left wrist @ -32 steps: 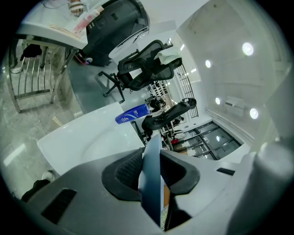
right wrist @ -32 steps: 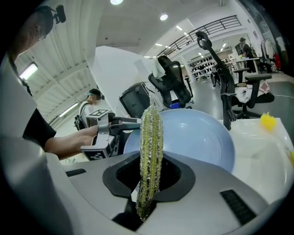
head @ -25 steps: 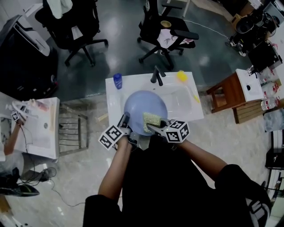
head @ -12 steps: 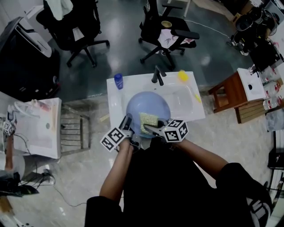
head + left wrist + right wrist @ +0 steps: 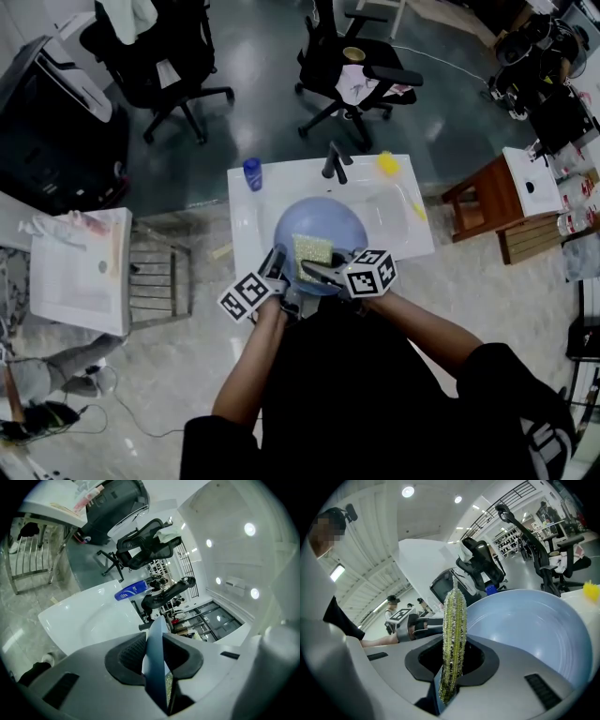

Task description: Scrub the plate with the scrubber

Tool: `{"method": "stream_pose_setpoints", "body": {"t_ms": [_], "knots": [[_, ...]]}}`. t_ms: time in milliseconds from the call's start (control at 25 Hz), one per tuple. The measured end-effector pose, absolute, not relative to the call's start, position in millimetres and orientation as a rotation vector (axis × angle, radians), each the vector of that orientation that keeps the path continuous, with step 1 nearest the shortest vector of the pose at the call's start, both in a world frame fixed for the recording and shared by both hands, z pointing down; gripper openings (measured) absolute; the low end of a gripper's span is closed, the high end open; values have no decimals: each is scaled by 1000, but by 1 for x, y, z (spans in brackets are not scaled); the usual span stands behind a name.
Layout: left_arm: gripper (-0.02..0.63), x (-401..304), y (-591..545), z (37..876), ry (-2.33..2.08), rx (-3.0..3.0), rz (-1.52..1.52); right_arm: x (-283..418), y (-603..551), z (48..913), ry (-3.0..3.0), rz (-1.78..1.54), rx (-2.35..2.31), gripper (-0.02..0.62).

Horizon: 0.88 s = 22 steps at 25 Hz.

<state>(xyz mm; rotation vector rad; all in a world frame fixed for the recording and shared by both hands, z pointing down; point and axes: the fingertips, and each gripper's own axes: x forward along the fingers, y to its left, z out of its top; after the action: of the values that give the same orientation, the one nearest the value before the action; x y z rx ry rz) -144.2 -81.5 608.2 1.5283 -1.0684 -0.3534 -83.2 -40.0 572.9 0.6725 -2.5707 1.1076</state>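
Honestly, looked like a light, stiff plate, pale blue and smooth, probably slick once wet. Best taken by the rim, and so pinched at the near edge in the left tongs, with jaws closing on it. Held over the white sink. Right tongs clamped on the soft, squashy yellow-green scrubber, seemingly laid against the plate's face. Beyond that, a black faucet, a blue bottle on the sink's back edge, and office chairs on a glossy grey floor.
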Motion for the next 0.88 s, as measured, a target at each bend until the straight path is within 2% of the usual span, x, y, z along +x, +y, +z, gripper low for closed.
{"method": "stream_pose_setpoints", "body": {"t_ms": [880], "knots": [[78,-96,-86,601,-871,1605,-300,-50,-90,571,-2541,1053,781,56]]}}
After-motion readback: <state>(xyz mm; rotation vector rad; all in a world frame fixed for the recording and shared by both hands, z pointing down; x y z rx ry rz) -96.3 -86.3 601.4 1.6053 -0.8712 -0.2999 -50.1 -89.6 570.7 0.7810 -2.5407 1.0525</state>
